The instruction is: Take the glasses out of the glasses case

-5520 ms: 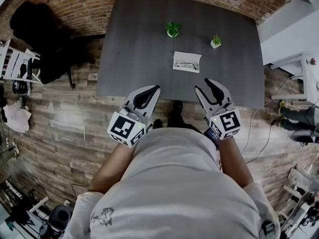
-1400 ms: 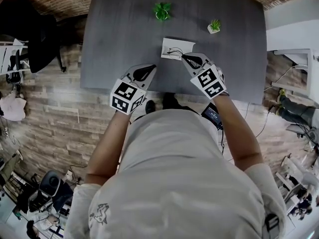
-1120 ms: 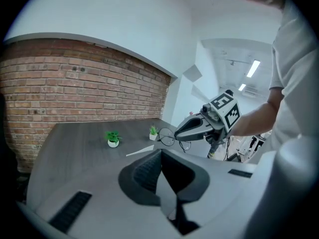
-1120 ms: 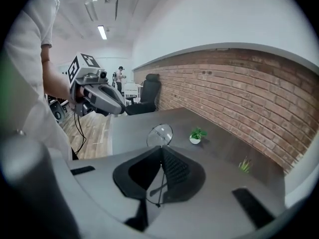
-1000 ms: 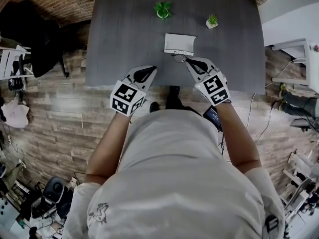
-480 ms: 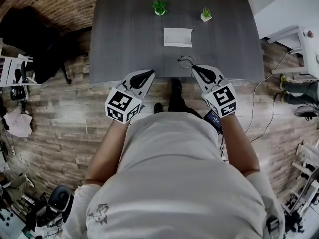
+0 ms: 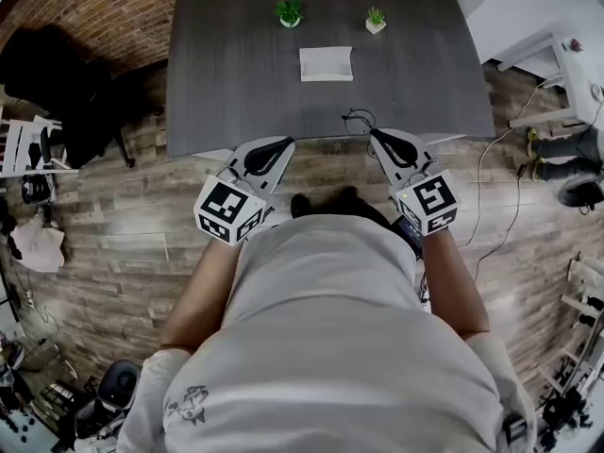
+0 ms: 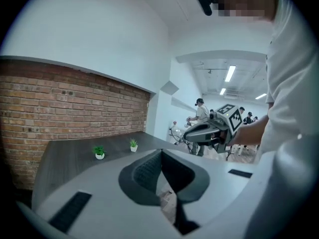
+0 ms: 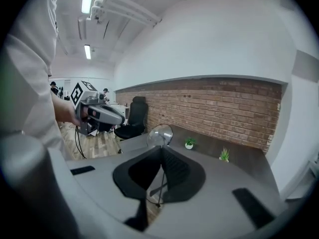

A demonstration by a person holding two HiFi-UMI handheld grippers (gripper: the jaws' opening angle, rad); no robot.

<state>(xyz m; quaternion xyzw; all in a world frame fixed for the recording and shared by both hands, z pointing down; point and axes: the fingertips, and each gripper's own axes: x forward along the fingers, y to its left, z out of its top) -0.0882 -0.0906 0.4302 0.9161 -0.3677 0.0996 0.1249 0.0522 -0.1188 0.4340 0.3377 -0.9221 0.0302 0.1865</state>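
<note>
Over the near edge of the table (image 7: 236, 64), the right gripper (image 7: 376, 136) has its jaws pressed together on the glasses (image 7: 358, 121). In the right gripper view, a thin black temple arm runs down between the two ribbed pads, and one round clear lens stands just above the jaw tips. In the head view, the frame projects from the jaw tips toward the table centre, clear of the table surface as far as can be judged.

The glasses case (image 7: 326, 63) lies flat on the table, nearer its far edge, well apart from the glasses. It appears as a pale rectangle. Two small potted plants (image 7: 289, 12) stand on the table beyond the case, close to the far edge.

The left gripper (image 7: 286, 142) is positioned at the near edge of the table, to the left of the right gripper and apart from it. In the left gripper view, its jaw tips meet with nothing between them.
</note>
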